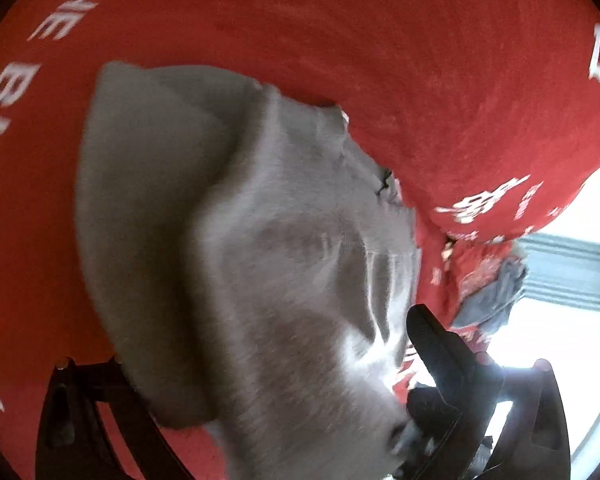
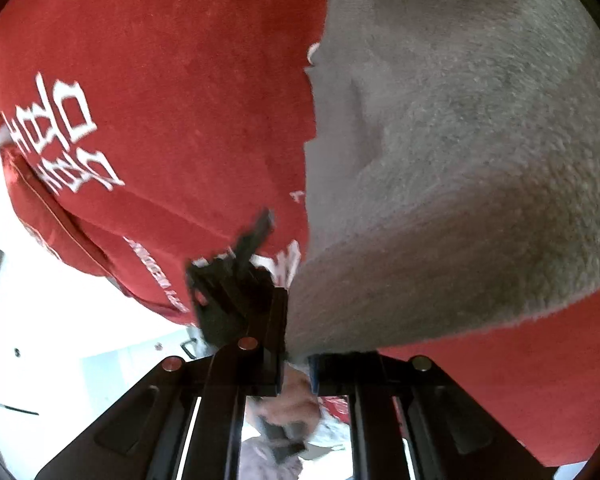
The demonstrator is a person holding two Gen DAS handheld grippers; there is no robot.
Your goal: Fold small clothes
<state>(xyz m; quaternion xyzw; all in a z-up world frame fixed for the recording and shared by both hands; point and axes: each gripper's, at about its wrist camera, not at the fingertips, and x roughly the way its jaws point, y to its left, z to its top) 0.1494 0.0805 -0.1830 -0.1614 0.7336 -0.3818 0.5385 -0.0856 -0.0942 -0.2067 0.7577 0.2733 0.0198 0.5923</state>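
Note:
A grey fleece garment (image 1: 228,248) lies partly lifted over a red blanket (image 1: 380,60) with white lettering. In the left wrist view the garment drapes down into my left gripper (image 1: 284,456), whose fingers are mostly hidden under the cloth; its jaws appear closed on the garment's near edge. The black right gripper (image 1: 440,364) shows at lower right, holding the same edge. In the right wrist view the garment (image 2: 460,160) fills the upper right and its edge is pinched between my right gripper's (image 2: 296,360) fingers. The left gripper (image 2: 236,272) shows just beyond.
The red blanket (image 2: 160,80) covers the whole work surface and hangs over its edge. A small grey-blue cloth (image 1: 496,296) lies at the blanket's far edge. A bright white floor (image 2: 60,340) and a grey panel (image 1: 568,272) lie beyond.

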